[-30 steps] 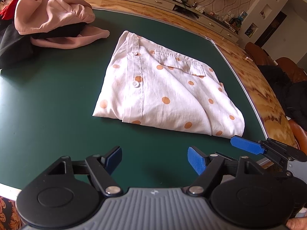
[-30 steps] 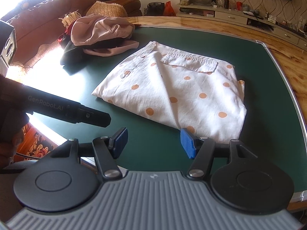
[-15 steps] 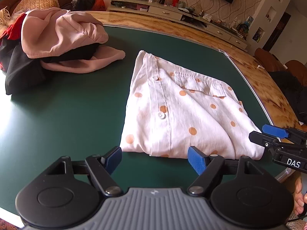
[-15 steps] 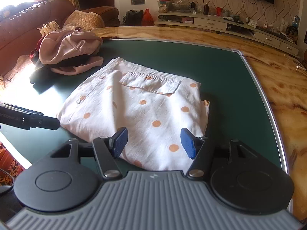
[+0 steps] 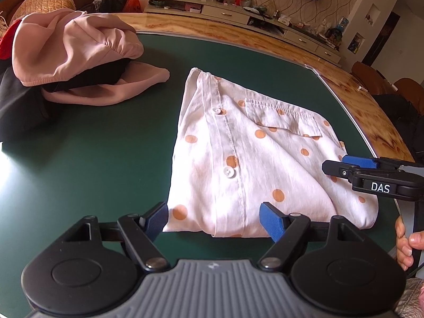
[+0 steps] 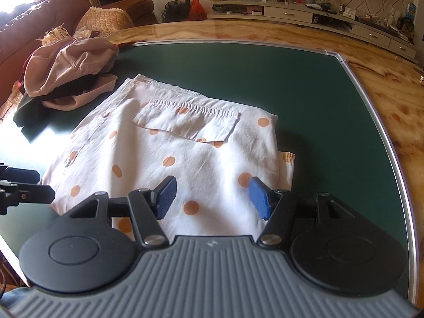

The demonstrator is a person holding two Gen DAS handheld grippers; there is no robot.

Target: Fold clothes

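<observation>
A white shirt with orange dots lies folded into a rough square on the green table top, button placket and chest pocket facing up. My left gripper is open, its blue pads straddling the shirt's near left corner just above the cloth. My right gripper is open as well and hovers over the shirt's near right edge. The right gripper's fingers reach in from the right in the left wrist view; the left gripper's fingers show at the left edge of the right wrist view.
A heap of unfolded clothes, pink over black, sits at the table's far left. A marbled wood border with a metal strip rims the green top. A person's hand holds the right gripper. A sofa and a low cabinet stand behind.
Both grippers have moved forward toward the folded shirt, from in front of the table edge to its near edge, staying open. The shirt has not moved.
</observation>
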